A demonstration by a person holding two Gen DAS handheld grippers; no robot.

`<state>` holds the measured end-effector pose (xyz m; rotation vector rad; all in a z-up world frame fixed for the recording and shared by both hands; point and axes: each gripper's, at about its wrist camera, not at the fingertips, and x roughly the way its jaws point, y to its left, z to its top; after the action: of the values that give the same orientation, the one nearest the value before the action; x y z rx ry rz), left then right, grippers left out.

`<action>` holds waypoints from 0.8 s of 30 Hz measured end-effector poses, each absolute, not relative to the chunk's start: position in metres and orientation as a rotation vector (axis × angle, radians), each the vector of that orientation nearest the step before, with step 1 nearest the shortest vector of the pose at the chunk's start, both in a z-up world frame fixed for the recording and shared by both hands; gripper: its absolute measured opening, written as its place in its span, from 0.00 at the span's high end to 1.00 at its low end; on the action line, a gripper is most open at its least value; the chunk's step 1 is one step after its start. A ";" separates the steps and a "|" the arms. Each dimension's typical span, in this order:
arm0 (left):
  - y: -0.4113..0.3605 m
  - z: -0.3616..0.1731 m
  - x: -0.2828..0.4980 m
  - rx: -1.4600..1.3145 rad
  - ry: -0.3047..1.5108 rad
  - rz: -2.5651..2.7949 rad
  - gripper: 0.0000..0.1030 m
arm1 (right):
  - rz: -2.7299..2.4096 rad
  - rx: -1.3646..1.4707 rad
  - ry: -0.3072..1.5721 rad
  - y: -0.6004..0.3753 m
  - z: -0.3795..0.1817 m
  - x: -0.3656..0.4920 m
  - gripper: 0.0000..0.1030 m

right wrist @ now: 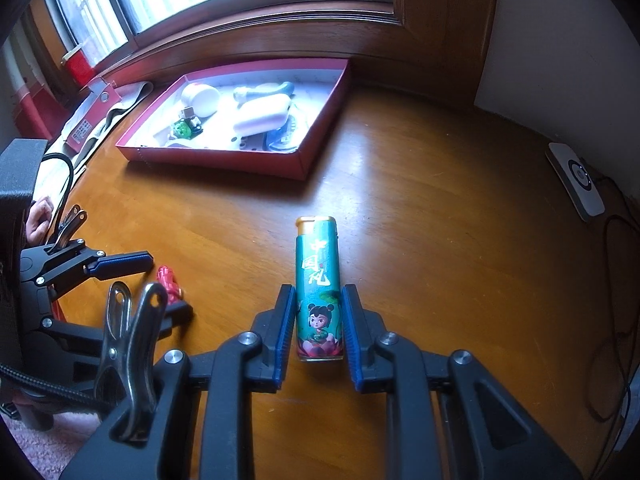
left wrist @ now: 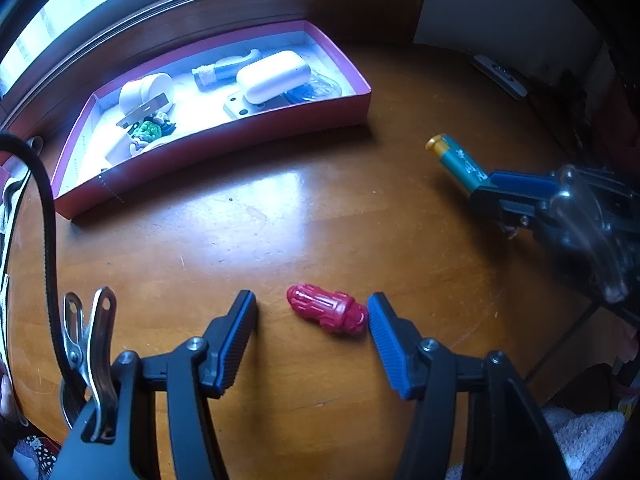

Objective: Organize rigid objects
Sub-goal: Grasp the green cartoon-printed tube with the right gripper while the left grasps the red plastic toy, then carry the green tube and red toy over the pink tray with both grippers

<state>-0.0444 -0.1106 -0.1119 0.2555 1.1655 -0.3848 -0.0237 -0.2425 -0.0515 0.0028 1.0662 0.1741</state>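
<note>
A small red ribbed plastic piece (left wrist: pixel 326 308) lies on the wooden table between the fingers of my left gripper (left wrist: pixel 312 297). The jaws stand open around it: the right pad is close to its end, the left pad is well clear. My right gripper (right wrist: pixel 318 292) is shut on a teal lighter (right wrist: pixel 318 264) with a gold cap and a cartoon print, held by its lower half and pointing away. In the left wrist view the lighter (left wrist: pixel 456 160) juts from the right gripper (left wrist: pixel 486 188) at the right. The red piece (right wrist: pixel 168 280) shows again beside the left gripper (right wrist: pixel 160 286).
A shallow pink box (left wrist: pixel 280 128) (right wrist: pixel 224 160) stands by the window wall and holds several items, among them white cases and a green toy. A white device (right wrist: pixel 576 176) with a cable lies at the far right. The table edge runs at the lower right (left wrist: pixel 560 344).
</note>
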 end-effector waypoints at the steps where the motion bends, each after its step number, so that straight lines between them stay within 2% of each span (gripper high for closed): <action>1: -0.110 -0.111 -0.045 0.254 1.163 -0.383 0.43 | 0.174 0.005 1.067 -0.242 -0.052 -0.024 0.77; 5: -0.109 -0.109 -0.045 0.250 1.155 -0.385 0.58 | 0.175 0.005 1.068 -0.243 -0.053 -0.023 0.77; 24: -0.086 -0.095 -0.034 0.164 1.130 -0.331 0.58 | 0.203 -0.012 1.064 -0.229 -0.050 -0.017 0.77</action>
<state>-0.0343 -0.0863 -0.0946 0.1636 1.1303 -0.3314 -0.0175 -0.2286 -0.0503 -0.0118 1.0638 0.2026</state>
